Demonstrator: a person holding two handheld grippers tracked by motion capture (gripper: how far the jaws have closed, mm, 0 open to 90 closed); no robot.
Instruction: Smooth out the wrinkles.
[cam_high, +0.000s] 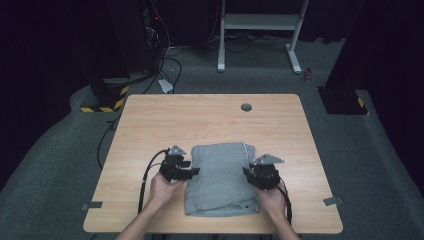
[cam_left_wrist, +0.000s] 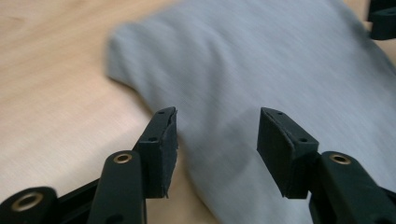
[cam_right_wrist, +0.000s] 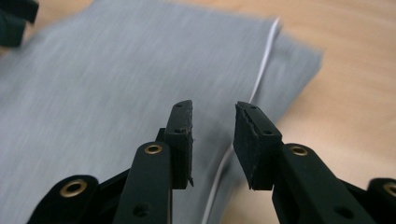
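We take the wooden table (cam_high: 150, 125) as the base and the folded grey garment (cam_high: 220, 175) as our landmark; it lies flat on the table's near half, roughly centred. A thin white cord (cam_right_wrist: 261, 70) runs along the garment's right-hand fold. The left gripper (cam_high: 194, 171) sits at the garment's left edge, the right gripper (cam_high: 247, 171) at its right edge. In the left gripper view the jaws stand well spread over the cloth, nothing between the pads. In the right gripper view the jaws are parted more narrowly, above the garment's edge by the cord, pinching nothing. We judge a fold just completed and released. The next move calls for either squaring the edges or re-gripping both sides for a further fold.
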